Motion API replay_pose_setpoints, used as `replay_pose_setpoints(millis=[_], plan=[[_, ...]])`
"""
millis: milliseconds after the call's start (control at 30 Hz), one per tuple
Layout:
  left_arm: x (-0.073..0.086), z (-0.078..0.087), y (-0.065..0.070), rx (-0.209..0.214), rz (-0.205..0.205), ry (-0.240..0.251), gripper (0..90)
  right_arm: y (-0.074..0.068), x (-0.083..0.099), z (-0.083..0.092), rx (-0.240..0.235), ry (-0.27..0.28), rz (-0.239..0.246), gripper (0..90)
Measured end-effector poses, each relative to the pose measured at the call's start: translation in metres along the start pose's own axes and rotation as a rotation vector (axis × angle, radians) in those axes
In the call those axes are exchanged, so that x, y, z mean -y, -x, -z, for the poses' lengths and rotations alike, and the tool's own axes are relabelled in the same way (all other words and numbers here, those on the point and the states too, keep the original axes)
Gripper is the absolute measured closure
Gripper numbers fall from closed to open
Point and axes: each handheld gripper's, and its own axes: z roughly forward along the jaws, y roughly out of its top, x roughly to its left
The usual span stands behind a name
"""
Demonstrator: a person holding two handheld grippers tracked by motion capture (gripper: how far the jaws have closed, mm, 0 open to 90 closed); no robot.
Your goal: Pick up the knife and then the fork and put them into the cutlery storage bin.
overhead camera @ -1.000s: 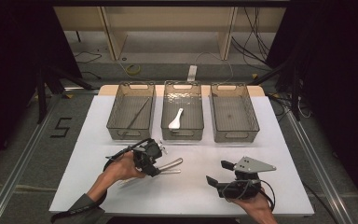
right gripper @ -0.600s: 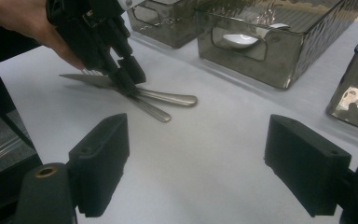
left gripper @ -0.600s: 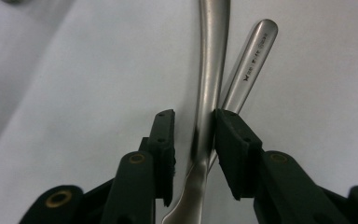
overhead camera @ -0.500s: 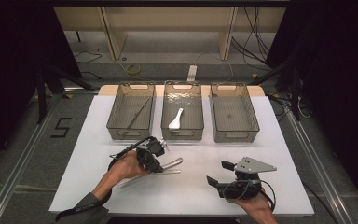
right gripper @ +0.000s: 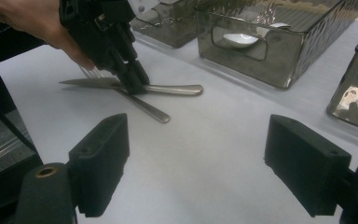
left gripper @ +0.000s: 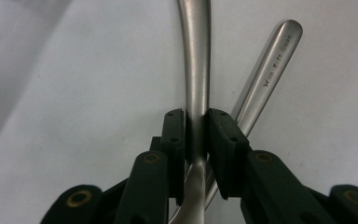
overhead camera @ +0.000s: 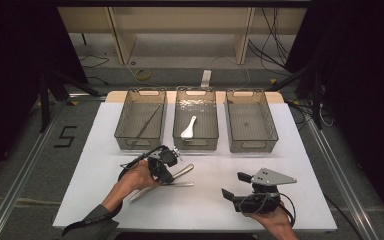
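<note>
A large dark figure "5" [overhead camera: 66, 136] is marked on the grey floor to the left of the white table. In the left gripper view, the handle of the second piece of steel cutlery [left gripper: 266, 79] carries a small stamped maker's mark, a little V-shaped emblem followed by a short line of lettering, too fine and blurred to read.

Left gripper [overhead camera: 166, 165] low over white surface [overhead camera: 290, 165], jaws just closing on metal utensil [overhead camera: 184, 171] crossing second metal piece [overhead camera: 152, 189]. Right gripper [overhead camera: 235, 186] near front edge, well apart, jaws spread, nothing between. Three clear bins [overhead camera: 252, 145] in row behind: thin rod [overhead camera: 147, 122] in left bin, white spoon [overhead camera: 188, 128] in middle bin.
</note>
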Motion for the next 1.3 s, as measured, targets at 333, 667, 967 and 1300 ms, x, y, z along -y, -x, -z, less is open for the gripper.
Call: replay_pose_setpoints(millis=[333, 667, 967, 1300], plan=[[0.0, 0.001, 0.002, -0.011, -0.027, -0.002, 79.7, 0.0, 0.0, 0.0, 0.0, 0.0, -0.002, 22.8], [0.003, 0.009, 0.003, 0.051, -0.037, 0.01, 80.1, 0.0, 0.0, 0.0, -0.003, -0.001, -0.001, 22.9], [0.001, 0.016, 0.008, 0.101, -0.047, -0.006, 80.2, -0.002, -0.002, -0.002, -0.012, 0.001, 0.004, 23.0], [-0.006, 0.03, 0.029, 0.182, -0.084, -0.013, 80.1, -0.026, -0.012, -0.018, -0.064, -0.032, 0.138, 23.0]])
